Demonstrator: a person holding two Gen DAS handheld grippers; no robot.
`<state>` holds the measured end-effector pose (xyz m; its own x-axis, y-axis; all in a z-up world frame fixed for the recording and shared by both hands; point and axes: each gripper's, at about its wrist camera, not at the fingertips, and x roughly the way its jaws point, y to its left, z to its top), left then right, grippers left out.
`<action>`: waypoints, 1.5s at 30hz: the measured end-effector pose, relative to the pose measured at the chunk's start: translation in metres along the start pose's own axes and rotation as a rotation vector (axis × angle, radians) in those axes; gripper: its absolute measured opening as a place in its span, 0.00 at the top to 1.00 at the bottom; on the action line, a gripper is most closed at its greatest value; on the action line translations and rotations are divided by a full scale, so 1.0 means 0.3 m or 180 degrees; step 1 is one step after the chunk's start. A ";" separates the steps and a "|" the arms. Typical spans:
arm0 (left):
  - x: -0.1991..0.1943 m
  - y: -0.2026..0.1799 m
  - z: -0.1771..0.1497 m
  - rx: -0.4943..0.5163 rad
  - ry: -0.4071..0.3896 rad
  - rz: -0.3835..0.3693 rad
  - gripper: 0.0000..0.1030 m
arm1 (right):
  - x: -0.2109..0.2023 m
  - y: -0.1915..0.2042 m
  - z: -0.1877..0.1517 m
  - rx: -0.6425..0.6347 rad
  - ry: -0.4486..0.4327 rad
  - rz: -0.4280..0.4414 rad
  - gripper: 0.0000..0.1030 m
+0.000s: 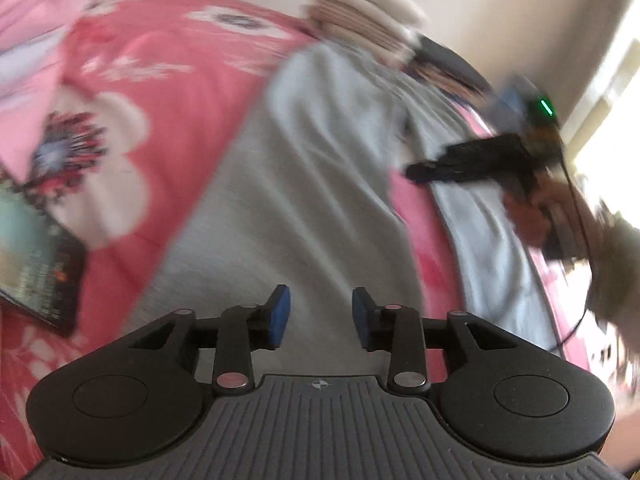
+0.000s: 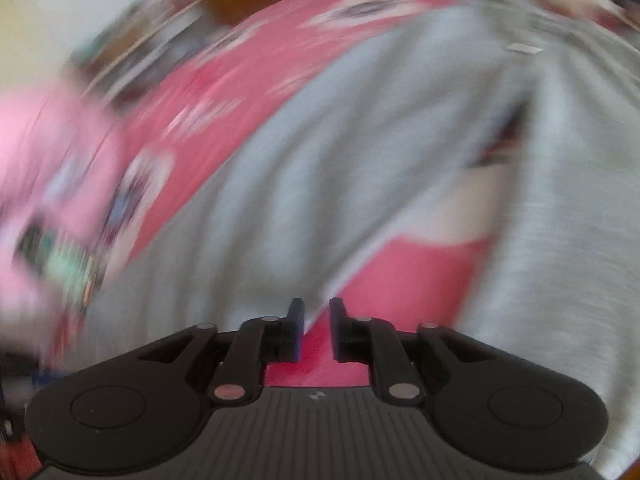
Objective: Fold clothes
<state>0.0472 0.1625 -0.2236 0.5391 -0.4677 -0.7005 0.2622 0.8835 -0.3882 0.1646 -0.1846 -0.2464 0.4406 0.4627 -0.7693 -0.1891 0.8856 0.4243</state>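
A grey garment [image 1: 256,200] of soft, finely flecked knit lies spread across a bed, its two long limbs parting to leave a wedge of the cover showing between them (trousers, by the shape). The cover [image 1: 160,80] is pink cloth printed with large white flowers with dark, spiky centres. The left gripper [image 1: 321,318] hangs above the grey knit with its blue pads apart and nothing between them. The right gripper [image 2: 317,328] points down at the pink wedge, its jaws parted by a narrow gap, likewise holding nothing; from the left camera it shows as a black tool in a hand [image 1: 536,216] with a pale sleeve, over the garment's far limb.

At the head of the bed sits a stack [image 1: 360,20] of folded pale and beige fabrics. A dark-edged book [image 1: 36,256] with a green cover lies flat on the bed at the left, near a lighter pink cloth [image 1: 36,40]. The wall [image 1: 500,8] behind is plain cream. Both views are blurred.
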 end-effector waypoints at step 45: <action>-0.441 0.144 -0.382 0.0102 0.0494 0.0680 0.61 | -0.267 0.481 -0.439 -0.0176 0.0563 0.0685 0.61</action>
<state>-0.1045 0.2595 -0.2164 0.4562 -0.2667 -0.8490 0.1821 0.9618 -0.2043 -0.0134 -0.0883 -0.1864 0.2261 0.6361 -0.7378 -0.3113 0.7648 0.5640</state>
